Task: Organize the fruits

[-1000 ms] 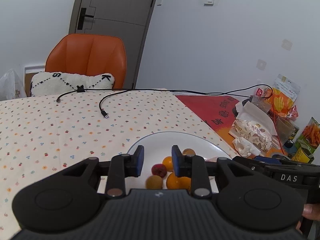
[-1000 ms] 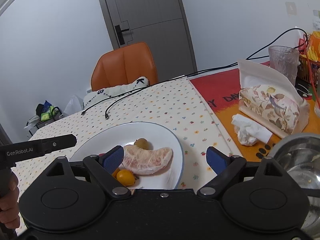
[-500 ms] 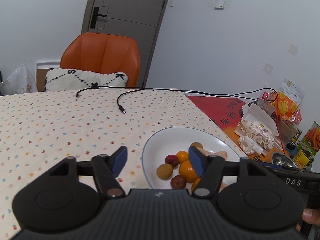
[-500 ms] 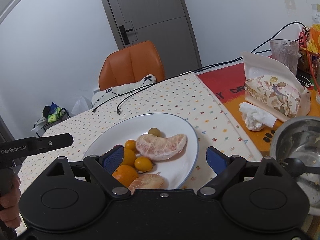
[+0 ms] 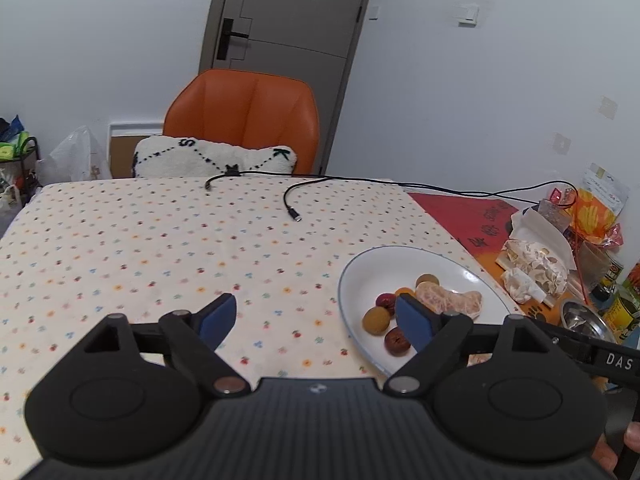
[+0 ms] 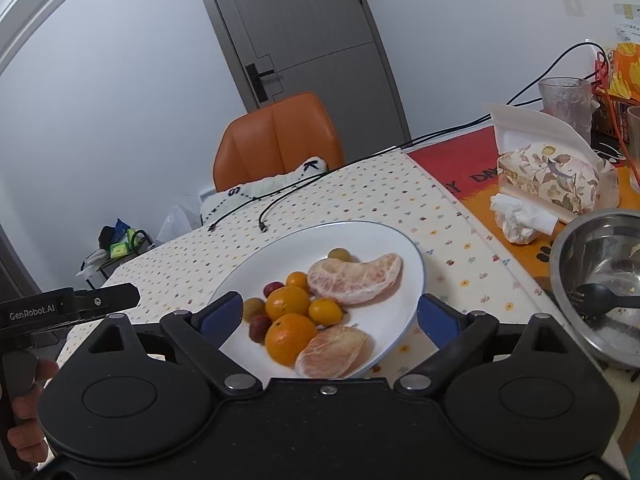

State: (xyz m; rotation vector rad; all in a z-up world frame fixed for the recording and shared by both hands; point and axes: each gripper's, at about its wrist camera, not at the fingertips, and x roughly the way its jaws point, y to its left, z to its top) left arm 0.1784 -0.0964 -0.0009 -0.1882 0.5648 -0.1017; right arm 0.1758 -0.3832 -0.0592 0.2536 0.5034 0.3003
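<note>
While both of my grippers hang above the table, neither holds anything. My left gripper (image 5: 316, 318) stands with its jaws spread wide over the dotted tablecloth (image 5: 160, 248), its right pad just overlapping the near left edge of the white plate (image 5: 360, 268). My right gripper (image 6: 330, 314) is spread equally wide, its pads flanking the near part of the same plate.

All fruit lies on the plate. The larger pomelo segment (image 6: 354, 278) lies flat, its long axis running left to right in the right wrist view, the far end rising toward the plate's right rim, the curved back facing away from me. A second pomelo segment (image 6: 332, 352) lies at the near rim, long axis also roughly crosswise. Two oranges (image 6: 290, 336) sit touching each other, just left of the near segment. Two small kumquats (image 6: 325, 311) sit beside them, one nearer, one farther. Dark red dates (image 6: 260, 326) and a tan round fruit (image 6: 254, 306) lie at the left; a greenish one (image 6: 340, 255) sits at the far side.

The cloth covers most of the table; a red and orange mat (image 6: 472, 172) adjoins it on the right, bearing a tissue pack (image 6: 548, 176), a steel bowl (image 6: 600, 280) with a black spoon, and a glass (image 6: 564, 100). A black cable (image 5: 292, 200) trails across the far edge. Beyond stand an orange chair (image 5: 244, 116) with a white cushion, a grey door (image 5: 288, 20) and pale walls.
</note>
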